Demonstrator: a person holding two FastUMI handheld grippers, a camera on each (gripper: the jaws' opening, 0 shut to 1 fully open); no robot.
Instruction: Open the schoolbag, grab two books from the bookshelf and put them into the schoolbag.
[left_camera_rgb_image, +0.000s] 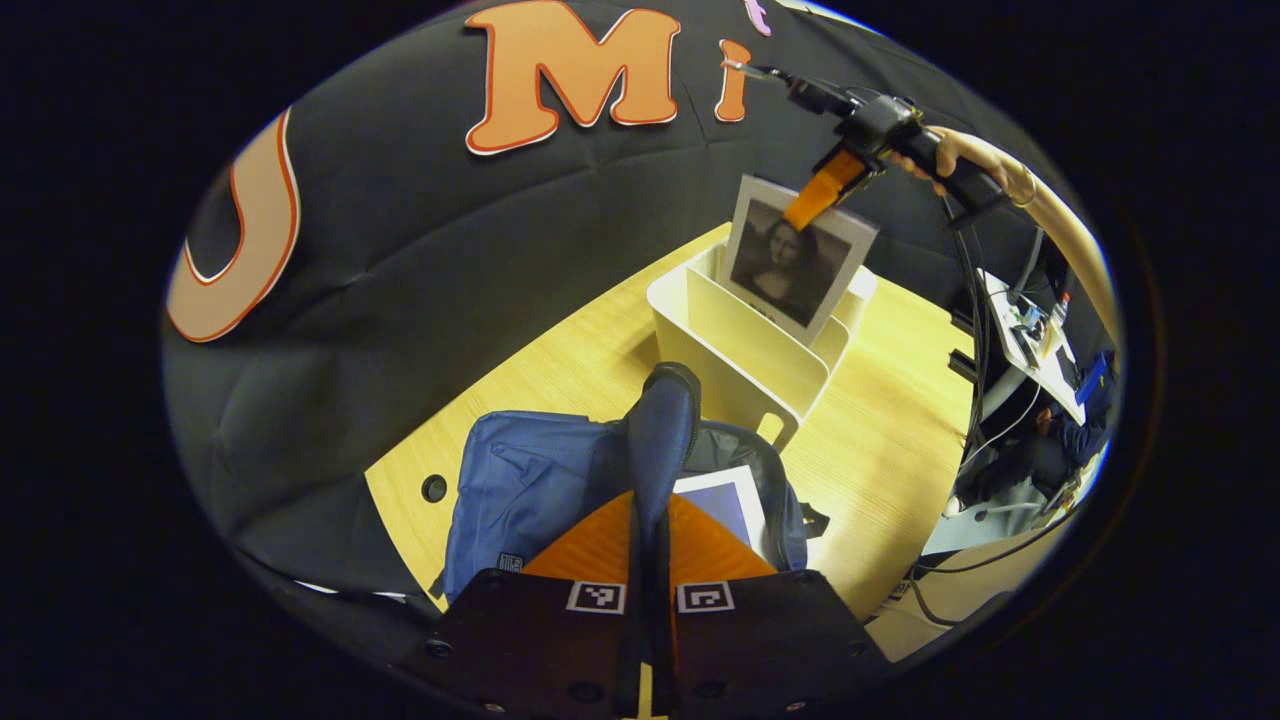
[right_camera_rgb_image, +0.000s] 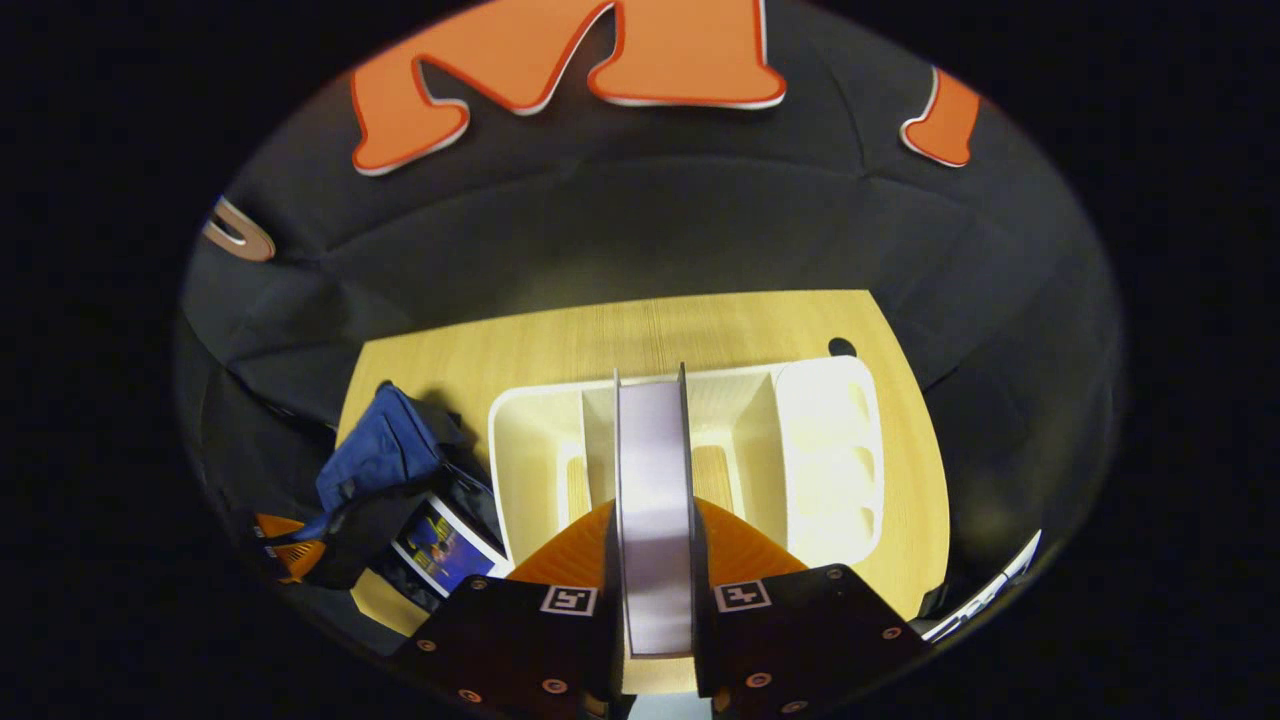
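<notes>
A pale wooden table (left_camera_rgb_image: 890, 440) with a round cable hole stands against the black cloth wall. The left gripper (left_camera_rgb_image: 655, 470) pinches the blue schoolbag (left_camera_rgb_image: 530, 480) strap, a book (left_camera_rgb_image: 725, 500) already inside. Farther right, the right gripper (right_camera_rgb_image: 655, 520) clamps a second book (right_camera_rgb_image: 655, 500) above the white bookshelf (right_camera_rgb_image: 820, 450).

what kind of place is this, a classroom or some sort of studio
Likely a staged recording booth, not a classroom: a wooden table backed by black cloth, a white bookshelf, a blue schoolbag, and cables and equipment alongside.
</notes>
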